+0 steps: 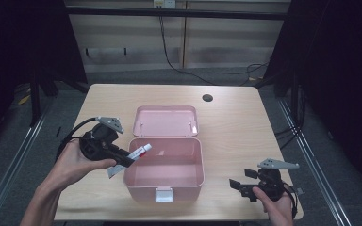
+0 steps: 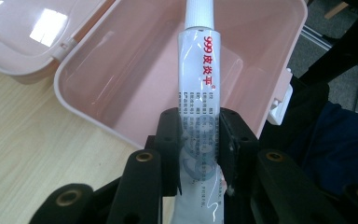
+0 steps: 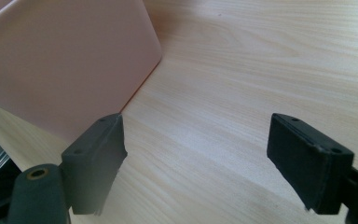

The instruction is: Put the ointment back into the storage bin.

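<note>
A white ointment tube [image 1: 131, 157] is clamped crosswise between the 2 jaws of the left gripper [image 1: 125, 161], cap end pointing over the left rim of the open pink box [image 1: 194, 165]. In the left gripper view the tube [image 2: 199, 98] is seen hanging above the box cavity [image 2: 135, 93], which looks bare. The right gripper [image 1: 239, 185] is held low over the table [image 1: 235, 122] to the right of the box, jaws spread wide with nothing between them.

Step judged as placing the tube in the box. For a clean drop, the tube should be carried further over the cavity so both ends clear the near rim, lowered close to the floor, then released. The tail end sticks out behind the jaws and could catch the wall if tilted. The hinged lid [image 1: 166, 120] lies flat behind and is out of the way. The latch [image 1: 164, 194] faces the person.

Writing: red "999" followed by 3 red Chinese characters is read on the tube. Small print below is too fine to read.
</note>
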